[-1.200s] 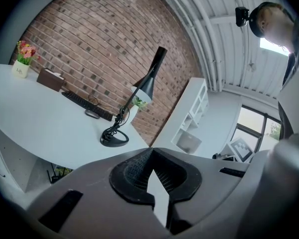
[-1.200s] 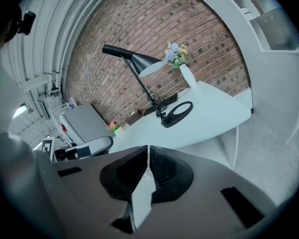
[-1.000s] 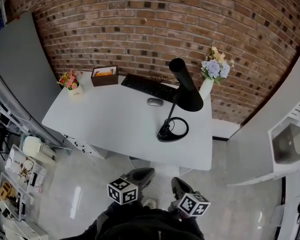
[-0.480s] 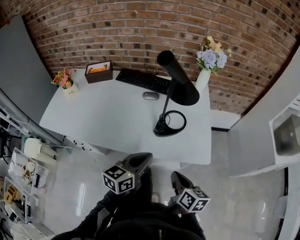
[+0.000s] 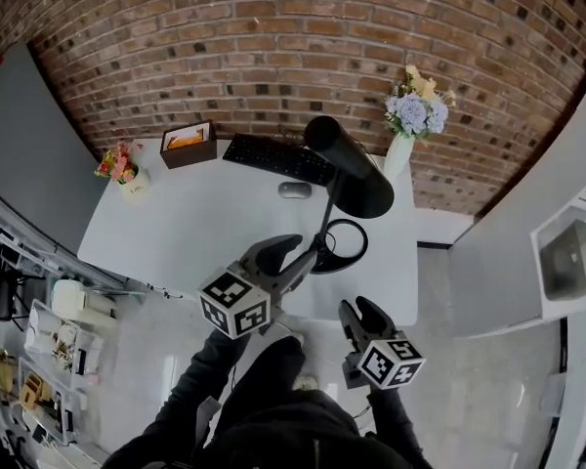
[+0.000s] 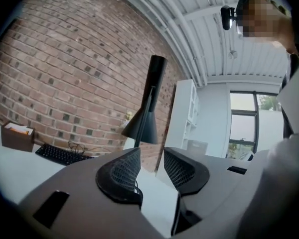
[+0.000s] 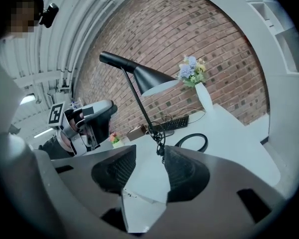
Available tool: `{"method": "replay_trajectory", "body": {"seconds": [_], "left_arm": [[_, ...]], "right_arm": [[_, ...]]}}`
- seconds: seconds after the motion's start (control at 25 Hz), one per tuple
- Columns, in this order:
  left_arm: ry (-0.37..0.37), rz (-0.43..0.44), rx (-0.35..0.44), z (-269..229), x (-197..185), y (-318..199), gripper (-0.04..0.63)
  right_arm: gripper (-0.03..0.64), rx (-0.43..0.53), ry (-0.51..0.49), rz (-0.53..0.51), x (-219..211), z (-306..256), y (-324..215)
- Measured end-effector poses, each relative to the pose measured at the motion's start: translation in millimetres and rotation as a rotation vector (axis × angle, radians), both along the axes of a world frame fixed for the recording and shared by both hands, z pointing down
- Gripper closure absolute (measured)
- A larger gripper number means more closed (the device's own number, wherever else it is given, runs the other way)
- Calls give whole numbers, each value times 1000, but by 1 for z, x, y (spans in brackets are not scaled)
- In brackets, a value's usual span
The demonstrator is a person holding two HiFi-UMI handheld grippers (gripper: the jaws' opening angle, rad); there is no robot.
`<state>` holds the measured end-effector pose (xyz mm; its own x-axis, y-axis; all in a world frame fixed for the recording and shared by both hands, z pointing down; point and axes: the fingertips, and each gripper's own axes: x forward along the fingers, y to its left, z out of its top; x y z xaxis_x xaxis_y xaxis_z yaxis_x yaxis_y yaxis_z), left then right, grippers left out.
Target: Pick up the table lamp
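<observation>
Tabletop [image 5: 195,233]: white, carrying every item listed below.
Far left: flower pot [image 5: 120,167] at the back corner, with wooden box [image 5: 188,145] near it to the right.
Centre back: keyboard [image 5: 278,158], with mouse [image 5: 294,190] just in front of it.
Left claw [image 5: 303,252]: lifted within the last second from low by the body to above the near edge of the tabletop, tips near the lamp's foot. Jaws opening, moderately apart, nothing between them. Lamp stem visible beyond the gap in the left gripper view.
Table lamp [image 5: 347,169]: upright on the right half of the tabletop, ring base [image 5: 340,245] flat on the surface, black cone shade tilted overhead. Unmoved and untouched.
Right claw [image 5: 359,311]: also raised and advanced, yet short of the tabletop edge and well apart from the lamp. Jaws opening, moderate gap, empty.
Far right: vase of flowers [image 5: 412,115] at the back corner, behind the shade.
Meaning for the task: approach under way, with both claws readied from closed. No grasp made yet. Probably closure on stem or base next, the left claw being the nearer.
</observation>
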<state>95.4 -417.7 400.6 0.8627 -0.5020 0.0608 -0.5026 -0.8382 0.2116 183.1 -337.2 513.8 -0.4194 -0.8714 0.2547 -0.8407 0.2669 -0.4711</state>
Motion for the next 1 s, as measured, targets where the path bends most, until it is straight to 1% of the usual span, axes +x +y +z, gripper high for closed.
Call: {"method": "replay_trajectory", "body": {"seconds": [0.04,0.12,0.28,0.36,0.56,0.72,0.8,0.88,1.0], "left_arm": [[-2,7,18,-7,3,-7,452],[-8,29,58,-24,10,-22,434],[-41,89,139,-53,29,-43,383],[-61,109,171,-61,38,-52,380],[-87,145,211,-71,55,-64,380],[-128,160,221,-70,63,-70,383],[-131,154,231,-71,65,-72,411],[-121,139,243,-73,66,-75,507],[-100,149,237,-74,68,-73,535]], "right_arm": [[470,6,2,-9,-2,-2,-9],[451,19,14,-15,-4,-6,-27],[434,43,85,-27,-12,-10,-63],[433,52,96,-28,-17,-11,-79],[431,55,113,-6,-21,-9,-112],[431,57,118,4,-25,-8,-126],[431,59,115,19,-24,-7,-131],[431,56,115,24,-23,-3,-135],[431,63,137,-11,-27,5,-137]]}}
